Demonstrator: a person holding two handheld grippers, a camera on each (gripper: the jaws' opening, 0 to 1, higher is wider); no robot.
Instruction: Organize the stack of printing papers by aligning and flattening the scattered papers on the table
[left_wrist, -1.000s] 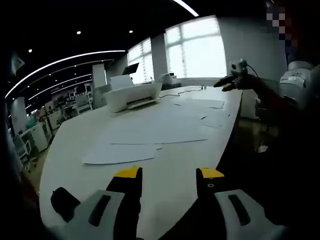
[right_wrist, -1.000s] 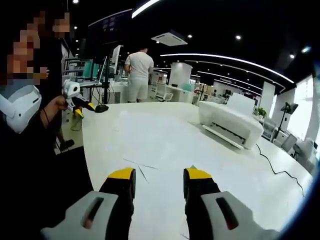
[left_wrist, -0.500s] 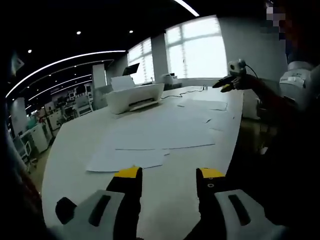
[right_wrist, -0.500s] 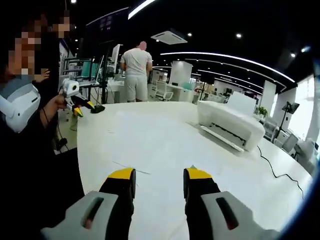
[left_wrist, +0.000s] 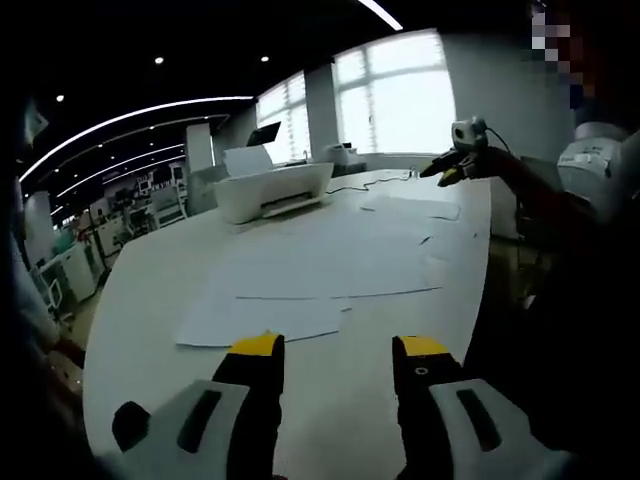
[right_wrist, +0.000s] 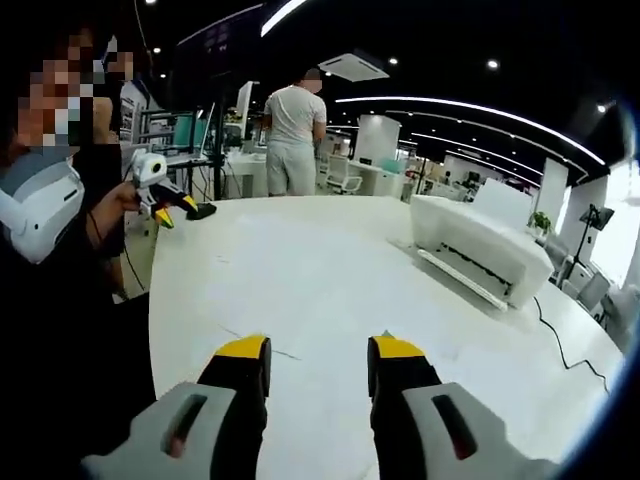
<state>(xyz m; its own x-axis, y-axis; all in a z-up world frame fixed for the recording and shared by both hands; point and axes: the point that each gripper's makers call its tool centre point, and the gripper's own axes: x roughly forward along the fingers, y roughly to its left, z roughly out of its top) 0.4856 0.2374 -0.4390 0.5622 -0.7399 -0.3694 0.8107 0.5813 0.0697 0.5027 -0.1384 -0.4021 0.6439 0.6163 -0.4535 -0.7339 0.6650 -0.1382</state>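
Papers lie scattered flat on the white table just ahead of the left gripper, whose jaws gape, holding nothing. Right gripper likewise spread, empty, above the table; printer ahead-right.

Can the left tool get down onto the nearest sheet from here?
Probably yes: the left tool is open, and only bare table lies between it and the nearest sheet.

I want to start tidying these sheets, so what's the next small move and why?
Probably lower the open left gripper to the nearest paper: the sheets lie scattered flat on the table, and neither gripper holds anything.
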